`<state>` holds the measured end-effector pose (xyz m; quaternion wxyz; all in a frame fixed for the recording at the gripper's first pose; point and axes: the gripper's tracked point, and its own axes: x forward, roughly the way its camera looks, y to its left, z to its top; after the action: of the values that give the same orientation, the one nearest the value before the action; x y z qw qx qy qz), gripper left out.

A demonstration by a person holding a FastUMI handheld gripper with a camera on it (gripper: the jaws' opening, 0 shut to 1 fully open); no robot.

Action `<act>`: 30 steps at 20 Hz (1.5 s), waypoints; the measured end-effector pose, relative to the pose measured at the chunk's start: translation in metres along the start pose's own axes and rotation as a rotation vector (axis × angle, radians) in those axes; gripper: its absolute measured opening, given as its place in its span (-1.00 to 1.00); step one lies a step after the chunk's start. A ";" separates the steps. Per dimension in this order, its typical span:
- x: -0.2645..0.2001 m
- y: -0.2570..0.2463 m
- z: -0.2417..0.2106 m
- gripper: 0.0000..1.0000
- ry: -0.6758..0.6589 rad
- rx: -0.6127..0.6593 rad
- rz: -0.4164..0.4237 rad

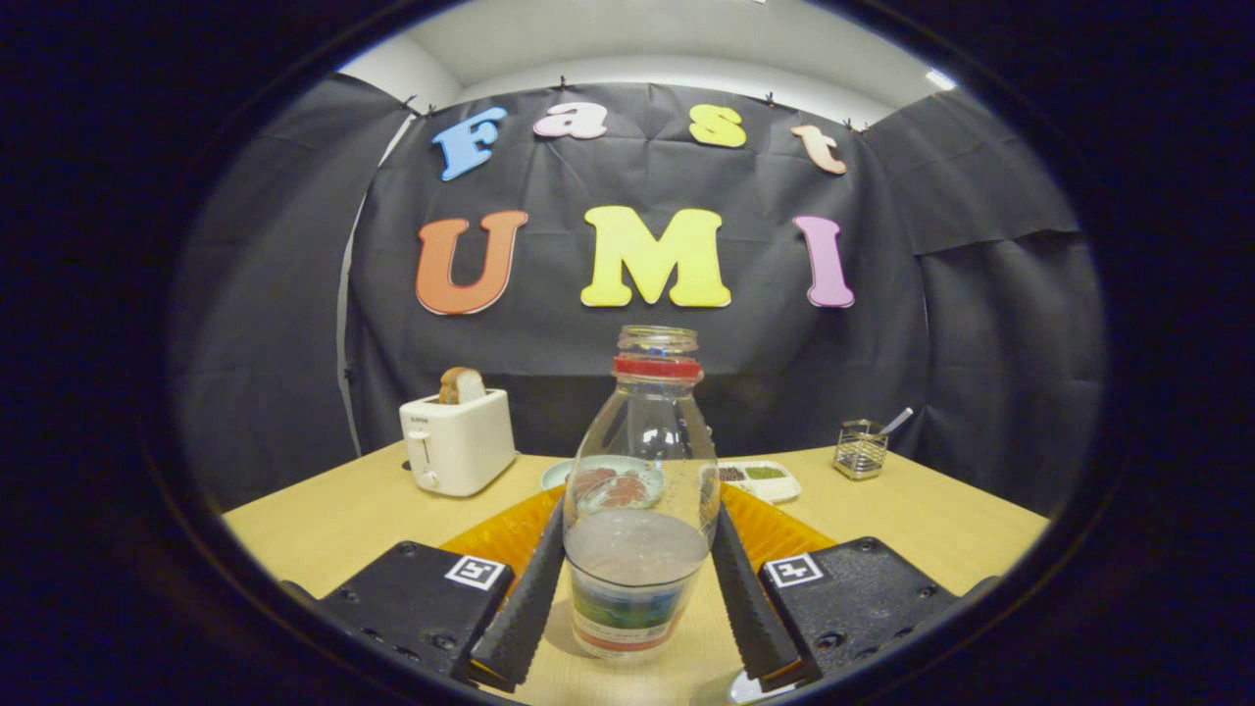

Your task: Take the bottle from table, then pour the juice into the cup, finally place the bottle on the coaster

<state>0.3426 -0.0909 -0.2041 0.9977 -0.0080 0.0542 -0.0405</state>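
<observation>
Gripper (637, 588): fingers clasping bottle on both sides.
Bottle (639, 490): upright, uncapped, between the fingers.
Toaster (457, 441): beyond bottle, left, on table (343, 515).
Orange mat (510, 534): just behind bottle.

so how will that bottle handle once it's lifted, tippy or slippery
The bottle, between the gripper fingers, looks clear, smooth and rigid, so possibly slippery. It seems under half full, so probably light. No cap shows, so tilting would likely spill.

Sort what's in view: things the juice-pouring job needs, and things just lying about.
Job: clear glass bottle with red neck ring, between the gripper fingers, which touch its sides.

Lying about: white toaster holding bread; orange tray; pale plate; white divided dish; wire holder.
</observation>
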 end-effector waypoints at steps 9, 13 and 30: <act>0.035 0.039 -0.044 0.66 0.038 -0.024 0.032; 0.030 0.045 -0.044 0.89 0.027 -0.007 0.053; -0.095 0.035 0.087 1.00 -0.055 -0.011 0.096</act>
<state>0.2606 -0.0473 -0.1085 0.9995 -0.0122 0.0272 0.0081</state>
